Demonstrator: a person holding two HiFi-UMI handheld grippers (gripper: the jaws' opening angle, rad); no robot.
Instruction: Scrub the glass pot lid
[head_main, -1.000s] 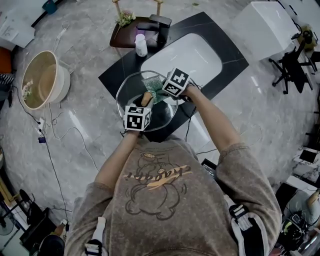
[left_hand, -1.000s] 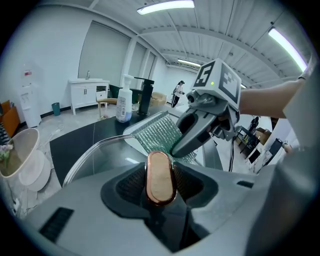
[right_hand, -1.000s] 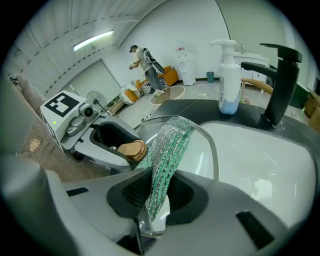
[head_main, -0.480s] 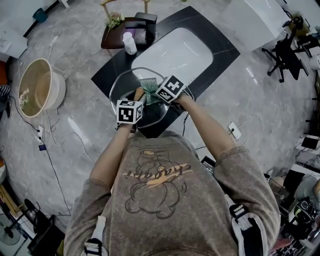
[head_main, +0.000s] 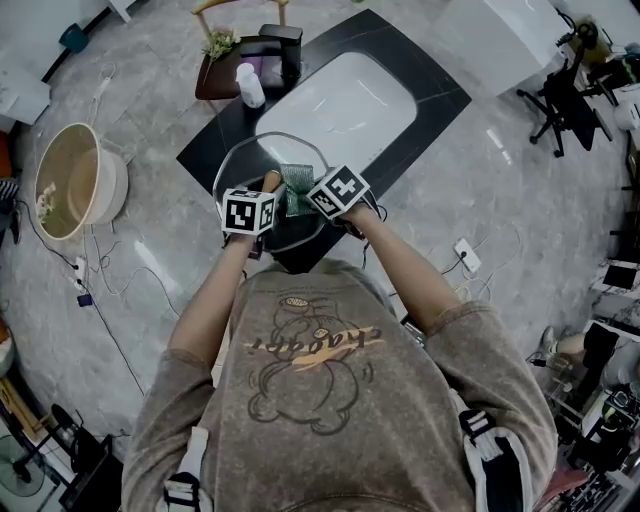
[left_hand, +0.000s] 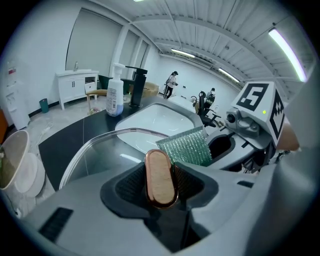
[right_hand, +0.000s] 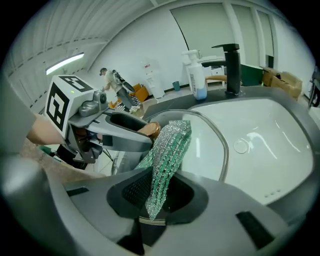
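The round glass pot lid (head_main: 243, 158) is held tilted over the black counter beside the sink. Its oval wooden knob (left_hand: 160, 178) sits pinched between the dark pads of my left gripper (left_hand: 160, 181), which is shut on it. The left gripper (head_main: 266, 188) is at the lid's near side in the head view. My right gripper (right_hand: 157, 199) is shut on a green glittery scrub cloth (right_hand: 168, 152), which stands up out of the jaws. The cloth (head_main: 295, 186) lies against the lid's glass right next to the knob, with the right gripper (head_main: 304, 198) behind it. The lid's rim (right_hand: 220, 145) curves past the cloth.
A white sink basin (head_main: 340, 95) is set into the black counter (head_main: 445, 95) beyond the lid. A soap bottle (head_main: 249, 84) and a black faucet (head_main: 281, 45) stand at its far left. A beige tub (head_main: 70, 180) and cables lie on the floor at the left.
The right gripper has slid the cloth across the glass, nearer to the person and level with the left gripper, and has rolled. The left gripper still holds the knob in place.
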